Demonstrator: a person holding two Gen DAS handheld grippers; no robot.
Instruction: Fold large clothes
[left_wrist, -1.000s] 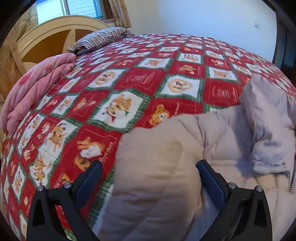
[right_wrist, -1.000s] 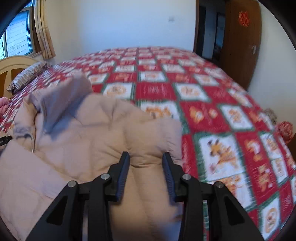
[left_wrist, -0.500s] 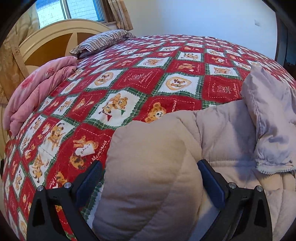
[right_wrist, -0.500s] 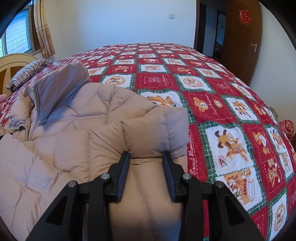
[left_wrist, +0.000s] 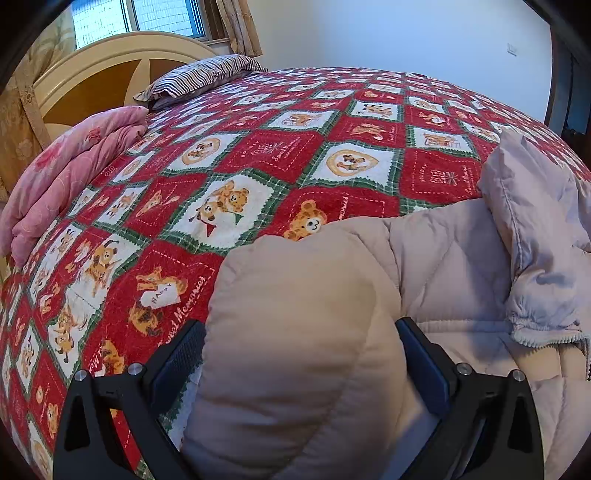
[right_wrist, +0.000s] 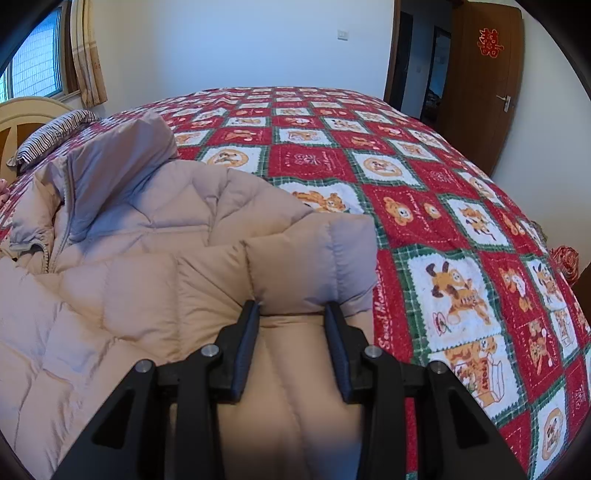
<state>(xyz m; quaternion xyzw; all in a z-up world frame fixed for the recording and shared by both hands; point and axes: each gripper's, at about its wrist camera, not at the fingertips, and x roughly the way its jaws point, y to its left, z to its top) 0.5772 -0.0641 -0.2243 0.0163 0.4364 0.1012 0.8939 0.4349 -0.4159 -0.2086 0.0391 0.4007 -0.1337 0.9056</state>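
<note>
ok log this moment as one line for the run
stage: folding puffer jacket on bed quilt | left gripper: shut on jacket sleeve | right gripper: shut on jacket sleeve

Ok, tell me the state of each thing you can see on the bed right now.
Puffer jacket: lying on the bed, both sleeves gripped.
Left gripper: shut on a bulging sleeve.
Right gripper: shut on the other sleeve.
Pink quilt: folded.
Striped pillow: flat by the headboard.
Door: open.

The coat (left_wrist: 443, 266) is matt quilted cloth; the bedspread (left_wrist: 258, 155) fleecy; the headboard (left_wrist: 92, 70) glossy wood.
</note>
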